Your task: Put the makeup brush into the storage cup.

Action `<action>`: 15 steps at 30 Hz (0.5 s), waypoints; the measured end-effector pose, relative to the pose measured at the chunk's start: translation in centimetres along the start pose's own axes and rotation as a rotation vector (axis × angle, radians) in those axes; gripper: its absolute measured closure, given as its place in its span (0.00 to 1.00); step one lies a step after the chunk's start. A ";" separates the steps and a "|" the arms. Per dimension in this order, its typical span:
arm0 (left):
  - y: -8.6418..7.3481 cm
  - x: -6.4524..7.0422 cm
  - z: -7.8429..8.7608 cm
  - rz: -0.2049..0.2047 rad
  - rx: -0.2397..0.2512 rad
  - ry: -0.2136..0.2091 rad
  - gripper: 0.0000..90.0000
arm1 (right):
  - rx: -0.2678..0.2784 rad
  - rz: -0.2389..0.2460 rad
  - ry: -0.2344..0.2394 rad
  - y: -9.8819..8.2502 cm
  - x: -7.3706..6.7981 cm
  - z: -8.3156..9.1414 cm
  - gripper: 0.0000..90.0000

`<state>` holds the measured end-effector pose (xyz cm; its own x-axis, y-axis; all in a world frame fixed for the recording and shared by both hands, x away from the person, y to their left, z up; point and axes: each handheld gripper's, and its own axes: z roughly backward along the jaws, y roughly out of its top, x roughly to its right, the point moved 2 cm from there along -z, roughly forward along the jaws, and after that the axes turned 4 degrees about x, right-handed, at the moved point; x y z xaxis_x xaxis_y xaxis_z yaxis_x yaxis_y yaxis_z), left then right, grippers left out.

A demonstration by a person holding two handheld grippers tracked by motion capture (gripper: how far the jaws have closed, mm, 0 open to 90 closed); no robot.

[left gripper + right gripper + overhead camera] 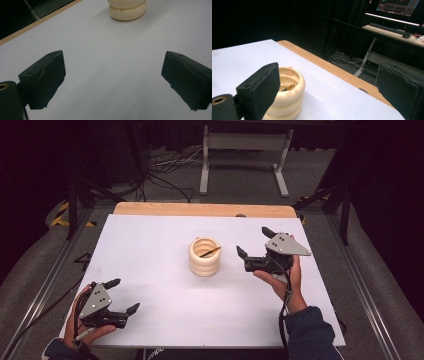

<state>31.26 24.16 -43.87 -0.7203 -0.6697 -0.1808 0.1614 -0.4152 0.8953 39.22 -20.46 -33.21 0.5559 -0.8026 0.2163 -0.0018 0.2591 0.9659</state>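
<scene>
A: Black jaws, spread wide on both sides. The right gripper (256, 243) is held up in the person's right hand (282, 279), empty, its jaws pointing toward the middle of the bench (150, 245).

B: And the left gripper (126, 296)?

A: Same state, wide apart with nothing between the jaws. It sits low near the front left corner of the white bench top, held by the left hand (82, 327), jaws aimed toward the centre.

B: What lies ahead of them?

A: A cream ribbed holder (204, 256), like three stacked rings, standing upright near the middle of the bench, just beside the right gripper and well apart from the left one. In the right gripper view it shows partly behind the left jaw.

B: Anything inside it?

A: A thin dark stick (210, 252), leaning across the opening. Its long axis is tilted, upper end toward the right rim, lower end down inside. What it is, I cannot tell.

B: Beyond that?

A: The wooden edge (200, 209) of the bench at the far side, then cables (165, 167) on the floor.
</scene>
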 end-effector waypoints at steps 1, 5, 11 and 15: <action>0.0 0.0 0.0 0.001 -0.001 -0.001 0.07 | -0.004 0.001 -0.001 -0.1 0.1 0.1 0.07; 0.0 0.0 0.0 -0.003 -0.001 -0.003 0.07 | -0.004 0.001 -0.008 -0.2 0.3 0.5 0.07; 0.0 0.0 -0.1 0.001 -0.002 -0.003 0.07 | -0.029 0.004 -0.017 -0.9 0.5 0.9 0.06; 0.0 0.0 -0.1 -0.006 -0.003 -0.005 0.07 | -0.029 0.017 -0.018 -1.3 0.7 1.4 0.06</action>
<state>31.30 24.11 -43.90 -0.7246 -0.6641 -0.1842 0.1588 -0.4210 0.8930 38.44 -22.06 -34.13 0.5412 -0.8074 0.2350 0.0132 0.2876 0.9577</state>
